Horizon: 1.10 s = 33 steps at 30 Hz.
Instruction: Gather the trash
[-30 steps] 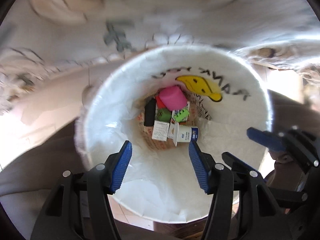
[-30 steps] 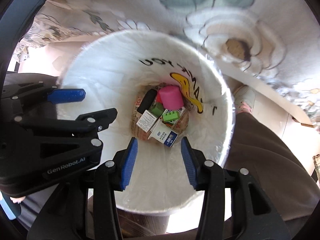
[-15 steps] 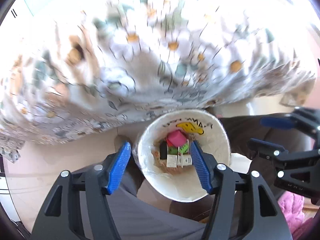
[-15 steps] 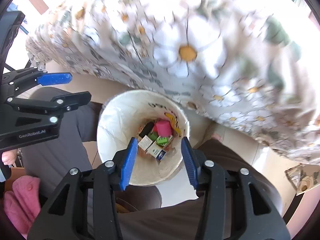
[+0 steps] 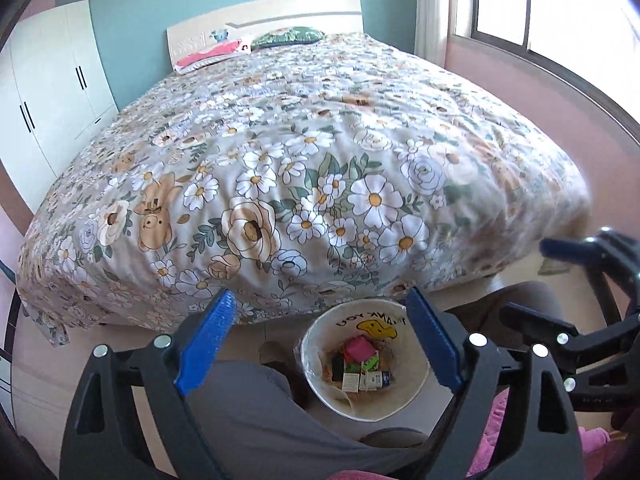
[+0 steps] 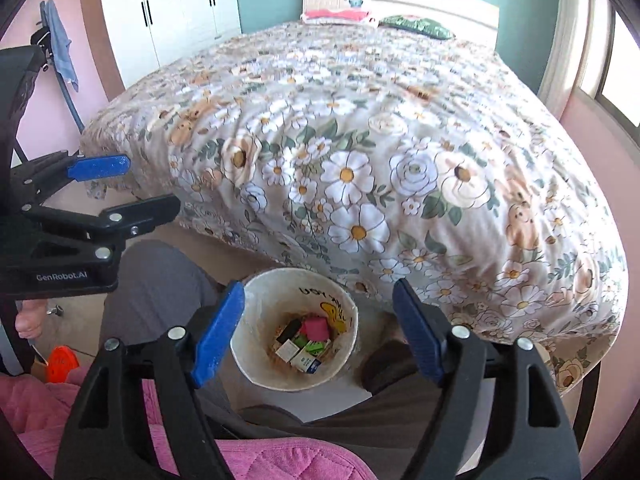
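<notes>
A white-lined bin [image 5: 404,400] [image 6: 264,376] with a yellow smiley and lettering stands on the floor at the foot of the bed, between a person's grey-trousered legs. Inside lie a pink block [image 5: 357,348] [image 6: 316,327], a black piece, green bits and small cartons [image 5: 374,380] [image 6: 307,360]. My left gripper [image 5: 320,338] hangs high above the bin, its jaws opening wide with nothing between them. My right gripper [image 6: 318,326] also hangs above the bin, jaws opening and empty. Each gripper shows at the side of the other's view.
A bed with a flowered cover [image 5: 320,160] [image 6: 360,140] fills the far side, with pillows [image 5: 288,36] at the headboard. White wardrobes [image 5: 44,80] stand at the left and a window [image 5: 560,20] at the right. Pink fabric [image 6: 260,460] lies in the near foreground. An orange object [image 6: 62,362] sits on the floor.
Both grippers have risen from just above the bin's mouth to well above it, and the view tilted up to take in the whole bed. Both pairs of jaws have spread wider.
</notes>
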Each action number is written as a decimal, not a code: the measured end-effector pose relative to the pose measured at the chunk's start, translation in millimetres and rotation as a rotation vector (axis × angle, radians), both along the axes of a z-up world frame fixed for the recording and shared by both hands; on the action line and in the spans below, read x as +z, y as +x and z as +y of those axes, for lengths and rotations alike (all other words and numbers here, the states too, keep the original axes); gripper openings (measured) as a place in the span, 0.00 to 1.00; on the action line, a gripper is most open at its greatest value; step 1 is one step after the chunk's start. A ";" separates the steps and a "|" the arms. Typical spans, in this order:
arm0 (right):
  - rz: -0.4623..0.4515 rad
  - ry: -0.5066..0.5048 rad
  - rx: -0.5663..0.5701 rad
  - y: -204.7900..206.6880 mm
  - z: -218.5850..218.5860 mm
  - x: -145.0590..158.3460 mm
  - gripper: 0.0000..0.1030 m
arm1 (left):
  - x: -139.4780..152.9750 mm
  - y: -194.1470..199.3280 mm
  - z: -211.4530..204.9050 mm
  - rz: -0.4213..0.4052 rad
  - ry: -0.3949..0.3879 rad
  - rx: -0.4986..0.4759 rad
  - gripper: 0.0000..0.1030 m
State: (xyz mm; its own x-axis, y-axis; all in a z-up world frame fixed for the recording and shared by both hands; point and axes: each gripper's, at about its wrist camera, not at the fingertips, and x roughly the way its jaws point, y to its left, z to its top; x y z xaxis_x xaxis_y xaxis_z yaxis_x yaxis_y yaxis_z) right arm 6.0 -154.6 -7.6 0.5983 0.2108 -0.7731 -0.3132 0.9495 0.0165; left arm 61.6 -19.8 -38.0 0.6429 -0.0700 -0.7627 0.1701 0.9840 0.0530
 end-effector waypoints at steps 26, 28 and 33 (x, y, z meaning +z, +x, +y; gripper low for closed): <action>-0.207 -0.032 -0.067 -61.8 6.1 43.2 0.81 | 28.6 -56.7 -18.7 -0.104 -0.020 -0.060 0.90; -0.204 -0.029 -0.067 -61.9 6.3 42.9 0.81 | 28.8 -57.2 -17.5 -0.103 -0.020 -0.057 0.90; -0.198 -0.023 -0.065 -61.2 7.6 42.5 0.81 | 28.9 -57.4 -16.3 -0.101 -0.021 -0.054 0.90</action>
